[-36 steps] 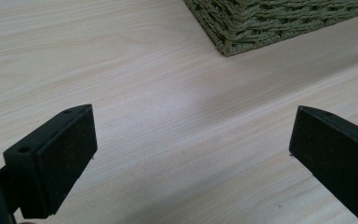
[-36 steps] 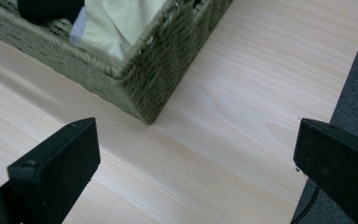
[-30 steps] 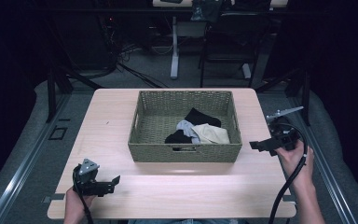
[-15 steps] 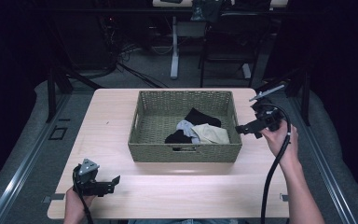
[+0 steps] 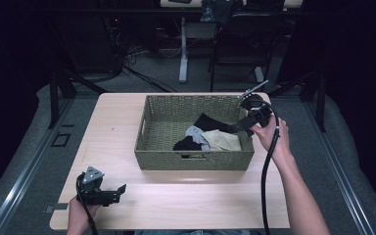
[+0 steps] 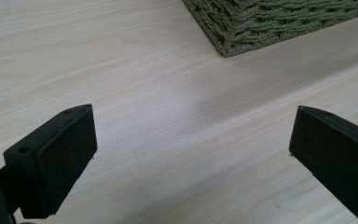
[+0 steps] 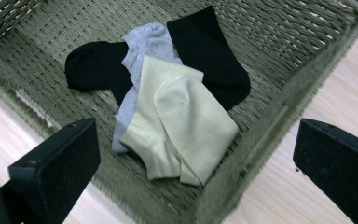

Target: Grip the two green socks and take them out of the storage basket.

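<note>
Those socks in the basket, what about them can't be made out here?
- Grey sock: mostly covered by the cream socks, right gripper view.
- Black socks: partly under the others, so the count is unclear.
- High view: the pile is too small, and the basket front wall hides its near edge.

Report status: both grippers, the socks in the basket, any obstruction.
Left gripper open, low over bare table. Right gripper open at basket right rim, aimed at socks. Nothing blocking.

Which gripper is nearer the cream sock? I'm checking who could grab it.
Right. The right gripper hangs at the basket's right rim, beside the cream sock; the left gripper sits at the table's near-left corner.
</note>
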A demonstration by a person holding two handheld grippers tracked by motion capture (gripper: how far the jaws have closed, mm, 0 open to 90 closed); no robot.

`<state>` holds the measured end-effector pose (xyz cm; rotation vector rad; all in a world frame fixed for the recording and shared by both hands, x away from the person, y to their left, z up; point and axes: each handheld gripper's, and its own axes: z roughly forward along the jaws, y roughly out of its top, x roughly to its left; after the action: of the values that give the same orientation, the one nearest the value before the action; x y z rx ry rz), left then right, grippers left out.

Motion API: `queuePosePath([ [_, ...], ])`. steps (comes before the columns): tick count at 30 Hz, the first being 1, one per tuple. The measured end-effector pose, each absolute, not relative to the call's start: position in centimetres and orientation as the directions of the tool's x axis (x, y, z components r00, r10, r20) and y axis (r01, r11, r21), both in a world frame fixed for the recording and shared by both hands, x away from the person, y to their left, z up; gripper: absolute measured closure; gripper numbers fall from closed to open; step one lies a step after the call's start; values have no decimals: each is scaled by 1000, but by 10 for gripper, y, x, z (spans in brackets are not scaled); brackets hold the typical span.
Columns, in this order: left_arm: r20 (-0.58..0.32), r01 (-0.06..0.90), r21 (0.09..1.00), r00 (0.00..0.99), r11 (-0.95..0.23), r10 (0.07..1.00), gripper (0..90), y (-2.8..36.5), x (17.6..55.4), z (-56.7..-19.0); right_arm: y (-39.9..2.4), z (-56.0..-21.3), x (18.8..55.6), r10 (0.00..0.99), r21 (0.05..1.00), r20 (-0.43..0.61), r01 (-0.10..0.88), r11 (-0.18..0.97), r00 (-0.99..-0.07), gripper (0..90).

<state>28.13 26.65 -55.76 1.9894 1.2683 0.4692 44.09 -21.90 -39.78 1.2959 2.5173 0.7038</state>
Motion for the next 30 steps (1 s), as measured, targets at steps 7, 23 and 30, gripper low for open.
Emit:
queuePosePath([
  [7, -75, 629, 735, 449, -255, 890, 9, 267, 281, -558, -201, -412, 457, 806, 506, 22, 702, 502, -592, 53],
  [23, -75, 628, 735, 448, -254, 891, 9, 268, 281, -558, -180, -452, 486, 805, 422, 77, 751, 508, -588, 145],
  [30, -74, 625, 738, 451, -255, 890, 9, 268, 281, -558, -177, -465, 494, 817, 394, 81, 771, 500, -572, 197],
])
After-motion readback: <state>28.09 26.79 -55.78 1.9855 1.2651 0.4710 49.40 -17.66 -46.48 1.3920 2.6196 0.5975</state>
